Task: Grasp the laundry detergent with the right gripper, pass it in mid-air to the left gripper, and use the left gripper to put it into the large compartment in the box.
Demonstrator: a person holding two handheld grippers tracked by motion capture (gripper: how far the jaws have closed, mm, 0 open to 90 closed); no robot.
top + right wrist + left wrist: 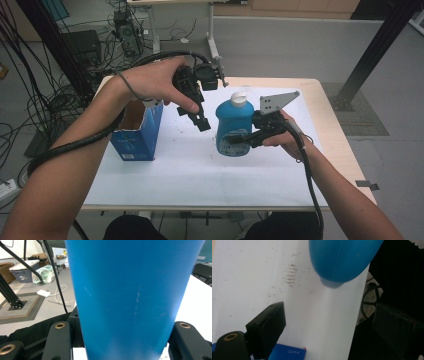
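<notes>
A blue bottle (234, 127) with a white cap (239, 98) stands upright over the middle of the white-covered table (190, 170). My right gripper (239, 140) is shut on its lower body from the right, and the blue wall (130, 290) sits between both jaws of the right gripper (125, 340). My left gripper (194, 119) hangs in the air just left of the bottle, pointing down, open with nothing between its jaws. In the left gripper view the bottle (342, 260) lies ahead of the left gripper (332, 327). Whether the bottle touches the table I cannot tell.
An open blue carton (137, 135) stands at the table's left side, under the left wrist; its corner (289, 353) appears below the left jaw. Black frame posts, cables and equipment crowd the floor behind and to the left of the table.
</notes>
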